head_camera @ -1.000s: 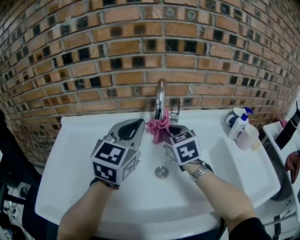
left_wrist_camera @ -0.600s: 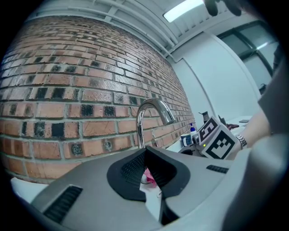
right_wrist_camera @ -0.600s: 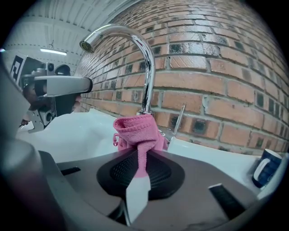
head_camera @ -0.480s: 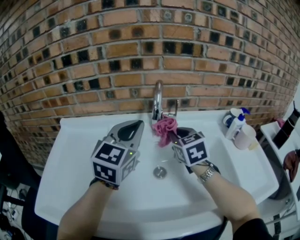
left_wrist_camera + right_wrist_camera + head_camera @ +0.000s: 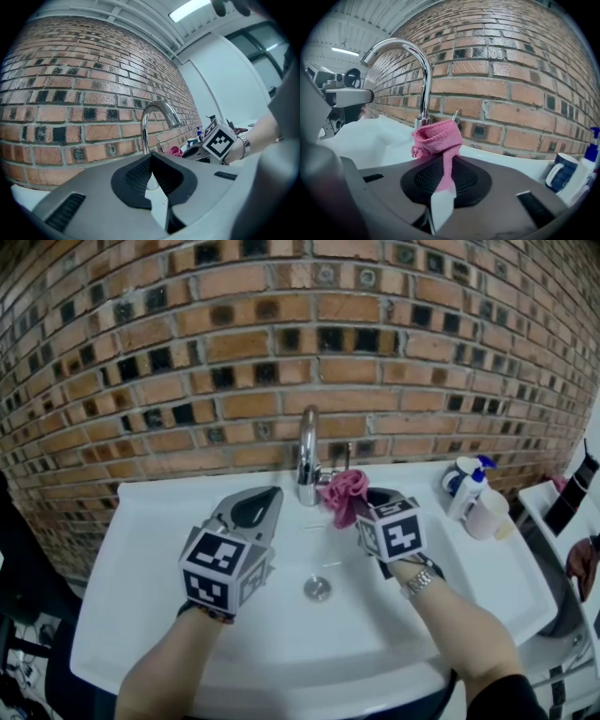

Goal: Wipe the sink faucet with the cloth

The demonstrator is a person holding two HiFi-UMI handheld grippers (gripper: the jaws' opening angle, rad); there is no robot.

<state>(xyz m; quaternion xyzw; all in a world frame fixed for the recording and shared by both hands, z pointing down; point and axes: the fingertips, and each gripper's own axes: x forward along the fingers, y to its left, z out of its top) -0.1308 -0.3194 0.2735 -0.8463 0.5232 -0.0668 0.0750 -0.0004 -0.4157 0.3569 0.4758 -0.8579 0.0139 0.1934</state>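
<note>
Right tool (image 5: pixel 440 180) clamping pink cloth (image 5: pixel 437 138), beside faucet (image 5: pixel 423 75)

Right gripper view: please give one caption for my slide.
Right tongs pinch a pink cloth in front of the chrome faucet and brick wall.

Fingers (image 5: pixel 133 178) of the left gripper (image 5: pixel 151 158) meet, empty, before the chrome faucet (image 5: pixel 143 133) and brick wall (image 5: pixel 70 93).
</note>
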